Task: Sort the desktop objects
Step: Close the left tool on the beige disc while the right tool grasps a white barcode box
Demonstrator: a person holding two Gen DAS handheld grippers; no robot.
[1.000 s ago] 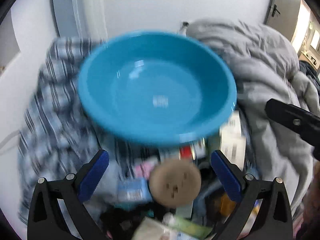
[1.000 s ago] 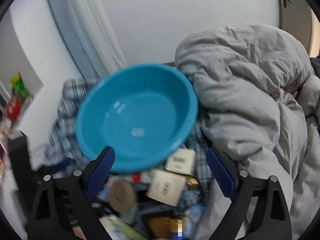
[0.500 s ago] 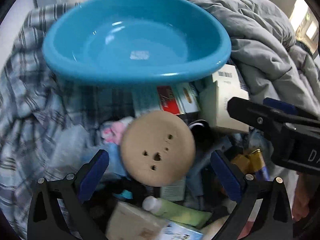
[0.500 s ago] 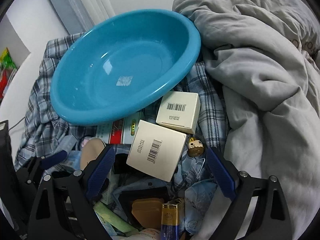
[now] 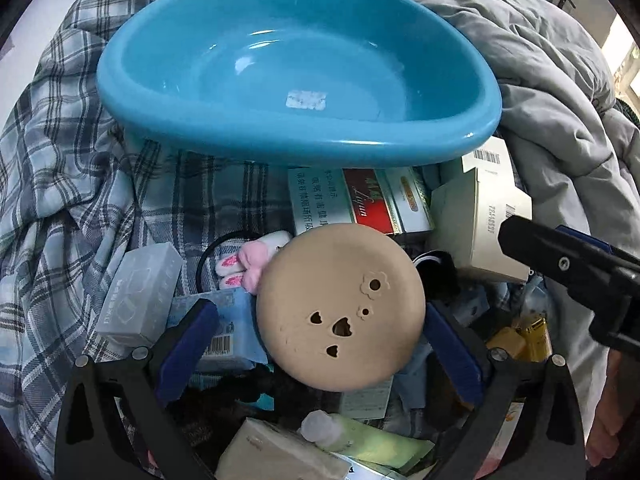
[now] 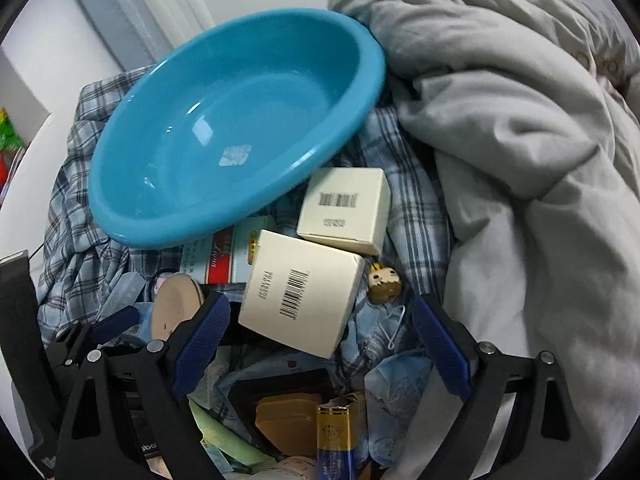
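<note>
A big blue basin (image 5: 296,80) lies tilted on a plaid cloth (image 5: 60,168), empty inside; it also shows in the right wrist view (image 6: 236,136). Below it lies a heap of small objects. My left gripper (image 5: 316,332) is open, its jaws either side of a round beige disc (image 5: 340,308) with cut-out holes. My right gripper (image 6: 320,332) is open over a cream barcode box (image 6: 304,296); a second cream box (image 6: 344,210) lies beyond. The right gripper also shows in the left wrist view (image 5: 568,268).
A red and white carton (image 5: 360,200), a clear plastic box (image 5: 138,292), a pink bunny hair tie (image 5: 248,260), a small doll head (image 6: 384,282), a gold-capped tube (image 6: 336,436) and a green tube (image 5: 360,436) lie in the heap. A grey quilt (image 6: 520,140) fills the right.
Both grippers have dropped toward the heap and tilted down. The basin has moved up in both views and the small objects have grown larger between the jaws.
</note>
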